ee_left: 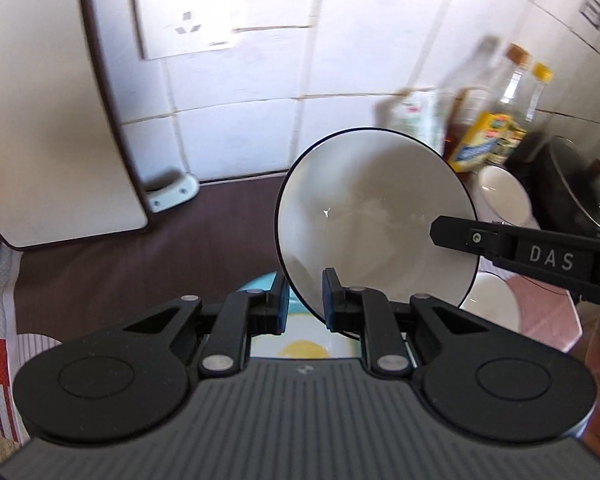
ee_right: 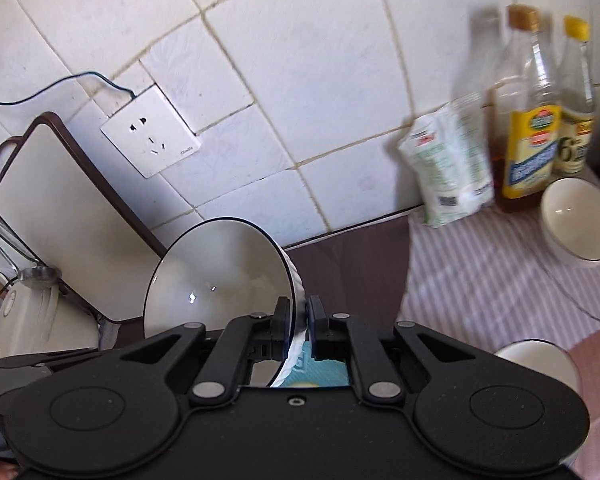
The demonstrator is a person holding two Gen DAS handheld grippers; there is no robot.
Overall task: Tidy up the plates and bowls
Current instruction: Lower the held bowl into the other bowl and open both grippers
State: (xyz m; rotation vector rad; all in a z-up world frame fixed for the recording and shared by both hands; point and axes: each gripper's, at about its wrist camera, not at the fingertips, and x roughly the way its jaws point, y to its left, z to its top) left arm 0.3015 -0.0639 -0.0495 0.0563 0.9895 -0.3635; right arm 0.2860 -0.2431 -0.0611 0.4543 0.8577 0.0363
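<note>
While the bowl point(ee_left: 364, 208) is being carried above the counter point(ee_left: 140, 264), clamped by both grippers point(ee_left: 305, 300) point(ee_right: 298, 316), its rim is best being kept level.

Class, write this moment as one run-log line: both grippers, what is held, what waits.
left gripper: shut on bowl rim | right gripper: shut on same bowl | bowl: tilted, off counter | waiting: small bowl near bottles

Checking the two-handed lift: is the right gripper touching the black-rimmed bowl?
Touching. The right wrist view shows the right gripper shut on the black-rimmed bowl, one pad each side of its rim.
</note>
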